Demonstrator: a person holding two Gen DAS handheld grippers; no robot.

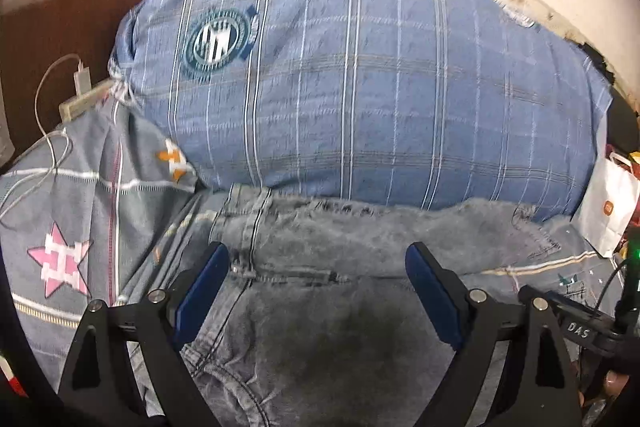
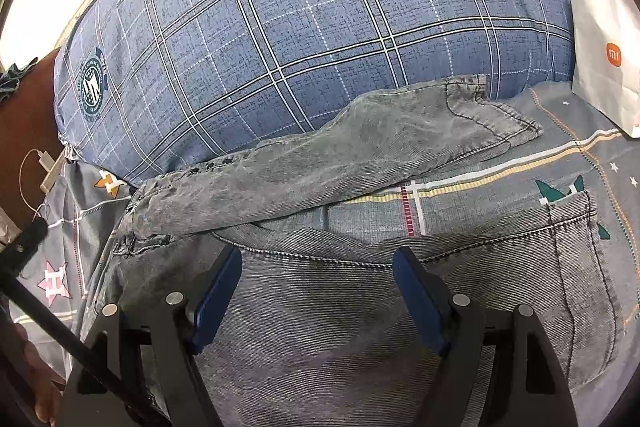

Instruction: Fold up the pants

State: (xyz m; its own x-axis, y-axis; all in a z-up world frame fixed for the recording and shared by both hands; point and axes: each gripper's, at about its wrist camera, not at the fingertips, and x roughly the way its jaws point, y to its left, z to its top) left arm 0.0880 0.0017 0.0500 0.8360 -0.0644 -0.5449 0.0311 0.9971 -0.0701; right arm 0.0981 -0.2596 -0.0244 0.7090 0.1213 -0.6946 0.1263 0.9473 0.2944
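Observation:
Grey washed jeans (image 1: 320, 339) lie spread on the bed. In the left wrist view my left gripper (image 1: 318, 257) hovers open over their waistband end, nothing between its blue pads. In the right wrist view the jeans (image 2: 340, 327) show a near leg with a back pocket at the right, and the other leg (image 2: 340, 155) runs slanting up to the right against the pillow. My right gripper (image 2: 318, 261) stands open just above the near leg, holding nothing.
A big blue plaid pillow (image 1: 360, 75) fills the back of the bed. A white paper bag (image 2: 608, 59) stands at the right. A charger and white cable (image 1: 80, 79) lie at the left by a brown headboard (image 1: 60, 27). The grey patterned sheet (image 1: 68, 227) lies underneath.

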